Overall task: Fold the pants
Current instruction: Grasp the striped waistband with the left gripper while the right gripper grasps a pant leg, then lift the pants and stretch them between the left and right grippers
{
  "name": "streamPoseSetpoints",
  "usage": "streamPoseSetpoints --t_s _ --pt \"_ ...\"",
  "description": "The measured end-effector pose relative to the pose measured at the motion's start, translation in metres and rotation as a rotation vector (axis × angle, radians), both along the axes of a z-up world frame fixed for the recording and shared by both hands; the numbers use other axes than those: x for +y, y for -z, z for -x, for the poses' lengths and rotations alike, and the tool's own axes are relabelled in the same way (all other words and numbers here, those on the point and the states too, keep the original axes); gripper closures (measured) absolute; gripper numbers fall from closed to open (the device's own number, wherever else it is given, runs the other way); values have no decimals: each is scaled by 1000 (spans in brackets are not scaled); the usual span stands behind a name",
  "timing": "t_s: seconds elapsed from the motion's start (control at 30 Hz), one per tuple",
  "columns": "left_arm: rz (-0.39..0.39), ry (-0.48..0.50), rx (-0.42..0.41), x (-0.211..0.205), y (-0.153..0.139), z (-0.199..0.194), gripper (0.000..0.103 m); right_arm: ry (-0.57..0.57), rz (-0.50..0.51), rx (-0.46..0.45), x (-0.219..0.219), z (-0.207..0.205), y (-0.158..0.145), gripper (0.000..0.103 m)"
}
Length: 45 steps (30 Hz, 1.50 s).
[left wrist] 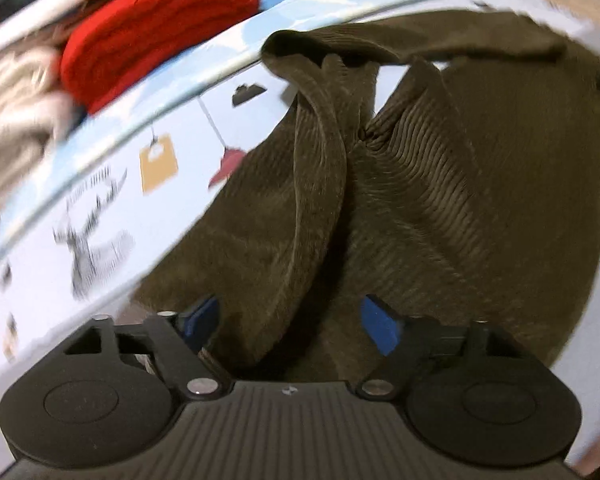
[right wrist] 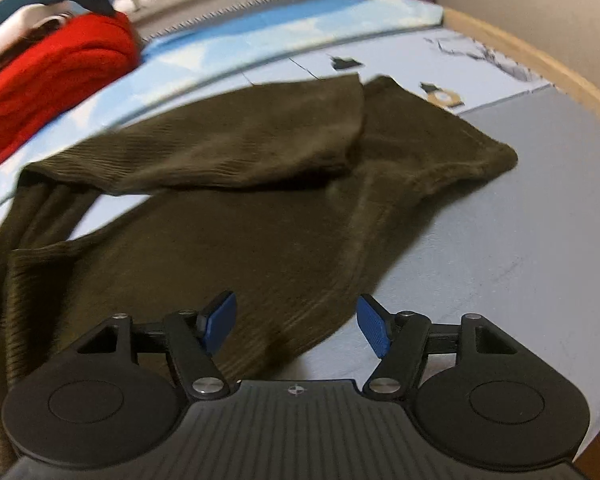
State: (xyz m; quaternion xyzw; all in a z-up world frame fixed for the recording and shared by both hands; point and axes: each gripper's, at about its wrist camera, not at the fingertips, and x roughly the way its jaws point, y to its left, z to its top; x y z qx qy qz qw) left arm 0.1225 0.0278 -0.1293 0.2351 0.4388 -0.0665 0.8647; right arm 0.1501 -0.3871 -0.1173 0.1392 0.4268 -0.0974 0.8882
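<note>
The olive-brown corduroy pants (left wrist: pixel 440 184) lie bunched on a light-blue printed mat (left wrist: pixel 112 216). My left gripper (left wrist: pixel 290 326) is open, its blue pads (left wrist: pixel 380 328) wide apart just above a raised fold of the cloth that runs between them. In the right wrist view the pants (right wrist: pixel 240 200) lie partly folded, one leg laid over the other. My right gripper (right wrist: pixel 296 326) is open over the pants' near edge, holding nothing.
A folded red knit (left wrist: pixel 156 28) and other clothes are stacked at the far left; the knit also shows in the right wrist view (right wrist: pixel 52 76). A grey mat area (right wrist: pixel 540 220) lies to the right, bounded by a wooden rim (right wrist: pixel 540 60). Soft toys sit beyond.
</note>
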Motion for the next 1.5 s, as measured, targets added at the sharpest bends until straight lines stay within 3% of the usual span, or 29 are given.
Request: streamPoseSetpoints --t_s 0.03,0.07,0.13,0.2,0.27,0.33,0.37,0.43,0.47,0.5,0.6,0.63,0.67,0.73,0.8,0.9,0.97,1.03,1.07,1.1,1.23,1.4,1.5 --pt "-30 9 1 0 2 -5 59 -4 12 13 -2 -7 3 32" --pt "-51 4 0 3 3 -11 71 -8 27 17 -5 -12 5 32" --pt "-18 -10 16 16 1 -24 95 -8 68 32 -5 -15 8 32" --pt "14 -39 12 31 -4 -39 96 -7 80 45 -6 -27 12 33" --pt "-11 -73 -45 43 -12 -57 97 -10 102 56 -7 -32 15 36" --pt "-34 -196 -192 65 -29 -76 97 -12 133 65 -8 -36 18 58" --pt "-45 -321 -308 84 -42 -88 96 -13 143 63 -10 -37 19 64" --pt "16 -502 -387 118 -57 -104 88 -5 141 37 -13 -39 18 91" --pt "89 -593 -370 136 -59 -108 86 8 147 31 -14 -40 17 92" --pt "153 -644 -322 148 -58 -107 76 17 141 27 -17 -41 18 92" --pt "253 -669 -224 164 -55 -100 36 41 100 24 -22 -43 20 90" --pt "269 -677 -210 171 -54 -96 27 39 95 24 -22 -44 20 89" --pt "293 -681 -178 177 -50 -93 25 42 92 23 -23 -46 20 88" --pt "379 -694 -47 188 -34 -84 25 57 79 17 -25 -47 21 81" --pt "459 -720 114 198 -12 -77 24 81 59 12 -27 -48 22 80" --pt "506 -744 301 207 14 -64 23 93 56 8 -26 -49 23 80" --pt "506 -734 368 207 28 -55 23 84 78 9 -23 -50 23 81" --pt "506 -700 372 206 31 -48 26 71 96 8 -20 -49 23 93" --pt "509 -678 365 205 31 -45 31 73 90 10 -20 -48 22 94" --pt "520 -649 359 204 31 -42 44 80 82 10 -21 -46 20 95" --pt "446 -584 318 195 22 -29 72 99 61 -4 -25 -34 8 96" --pt "396 -537 248 193 -1 -16 77 153 25 41 -37 -12 -3 96" --pt "374 -564 232 201 -13 -9 78 153 -32 136 -46 0 2 96"
